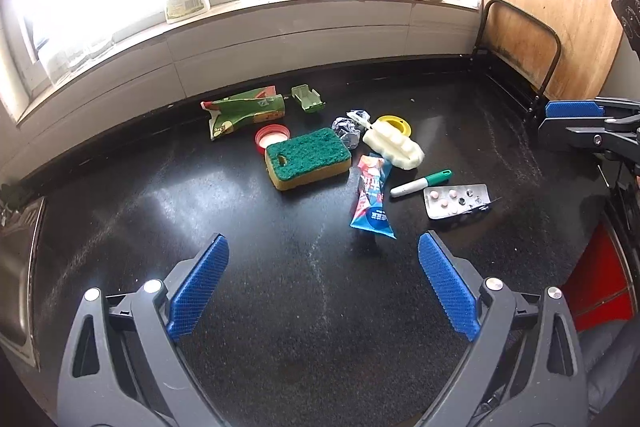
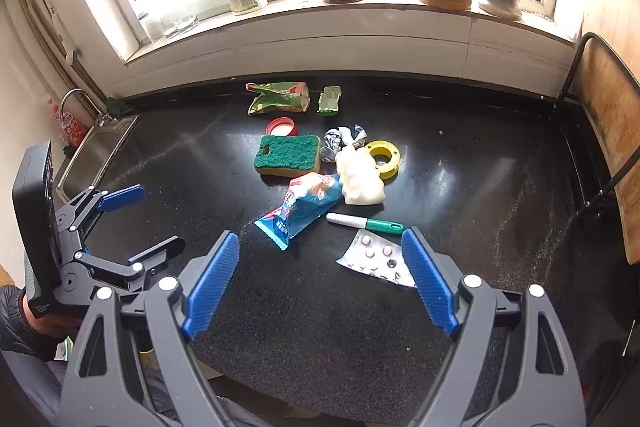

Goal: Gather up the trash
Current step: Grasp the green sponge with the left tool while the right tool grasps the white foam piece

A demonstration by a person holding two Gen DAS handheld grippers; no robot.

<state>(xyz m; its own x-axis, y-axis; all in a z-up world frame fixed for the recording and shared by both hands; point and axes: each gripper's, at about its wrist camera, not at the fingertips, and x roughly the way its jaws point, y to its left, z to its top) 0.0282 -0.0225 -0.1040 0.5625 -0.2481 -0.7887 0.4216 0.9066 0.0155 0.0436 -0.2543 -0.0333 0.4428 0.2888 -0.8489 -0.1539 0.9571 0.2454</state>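
Here, both grippers' fingers [image 1: 200, 291] wide apart, empty

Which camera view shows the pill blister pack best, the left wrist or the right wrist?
The left wrist view. There the whole blister pack lies uncovered on the black counter, beside the green-capped marker. In the right wrist view the pack is closer, but a blue finger of the open right gripper hides its right edge.

Blister pack [image 2: 374, 259]: rt corner hidden behind rt gripper's blue finger [image 2: 430, 283]. Sink [image 1: 16, 267] cut off by left edge. Window sill jars washed out by glare, labels unreadable.
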